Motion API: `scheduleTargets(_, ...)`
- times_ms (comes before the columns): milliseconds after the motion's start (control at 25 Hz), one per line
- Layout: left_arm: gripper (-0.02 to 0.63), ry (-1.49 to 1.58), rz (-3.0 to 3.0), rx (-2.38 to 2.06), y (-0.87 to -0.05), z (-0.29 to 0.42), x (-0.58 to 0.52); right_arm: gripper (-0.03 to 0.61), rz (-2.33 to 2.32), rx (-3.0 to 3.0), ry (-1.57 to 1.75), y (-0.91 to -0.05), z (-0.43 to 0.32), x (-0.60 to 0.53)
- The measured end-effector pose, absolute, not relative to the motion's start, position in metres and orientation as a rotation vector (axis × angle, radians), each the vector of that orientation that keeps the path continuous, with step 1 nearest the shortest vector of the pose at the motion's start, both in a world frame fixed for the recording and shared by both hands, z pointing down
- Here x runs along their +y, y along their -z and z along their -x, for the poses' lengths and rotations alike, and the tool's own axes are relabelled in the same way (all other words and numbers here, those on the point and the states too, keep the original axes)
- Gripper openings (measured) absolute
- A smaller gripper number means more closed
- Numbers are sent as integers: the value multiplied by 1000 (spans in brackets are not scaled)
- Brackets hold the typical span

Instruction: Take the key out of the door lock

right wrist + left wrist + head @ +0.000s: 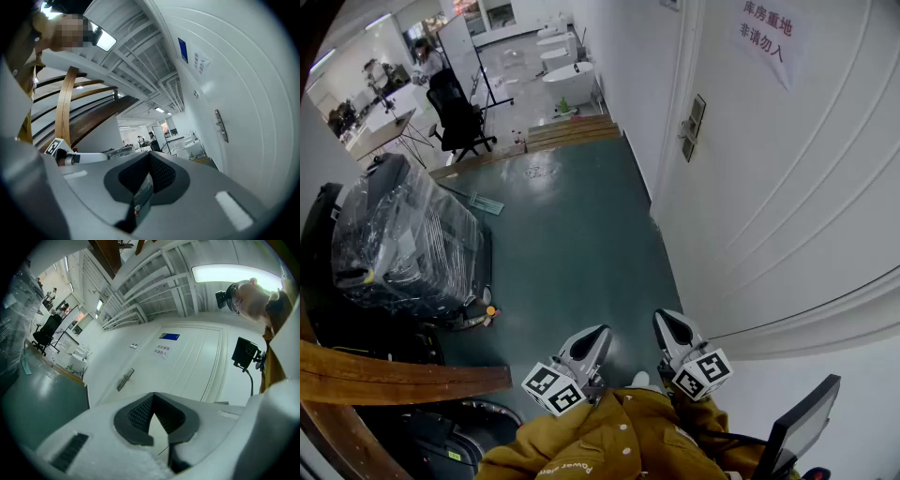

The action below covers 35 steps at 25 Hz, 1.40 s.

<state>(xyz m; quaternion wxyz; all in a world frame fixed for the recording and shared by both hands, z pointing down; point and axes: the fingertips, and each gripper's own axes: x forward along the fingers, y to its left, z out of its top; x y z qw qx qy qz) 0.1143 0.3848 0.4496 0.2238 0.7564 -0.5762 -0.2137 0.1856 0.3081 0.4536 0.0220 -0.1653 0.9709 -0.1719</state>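
Left gripper (592,337) and right gripper (670,323) are hanging low at bottom centre of the head view, each with jaws pressed together on nothing. The door lock (695,127) is sitting upper right of centre on the white door (787,197), well apart from both. The key is too small to make out.

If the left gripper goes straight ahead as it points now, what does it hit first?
Probably the white door, on bare panel beside the lock plate, not the lock itself. Nothing shows between the left gripper and it, though depth is unclear.
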Motion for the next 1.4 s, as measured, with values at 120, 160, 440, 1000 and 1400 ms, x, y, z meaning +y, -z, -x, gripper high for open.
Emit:
scheduleTargets(120, -2, 595, -2085, -1591, -450, -115, 385, 5, 515, 3011, 533, -455, -187, 309)
scheduleTargets(160, -2, 595, -2084, -1590, -451, -115, 385, 5, 516, 3010, 534, -455, -187, 309)
scheduleTargets(440, -2, 597, -2080, -1583, -453, -118, 383, 5, 482, 3009, 537, -455, -189, 311)
scheduleTargets(1000, -2, 597, -2058, -1603, -456, -151, 359, 6, 619, 3095, 372, -460, -240, 286)
scheduleTargets(1400, -2, 615, -1996, -1661, -463, -154, 330, 6, 622, 3132, 334, -470, -250, 249)
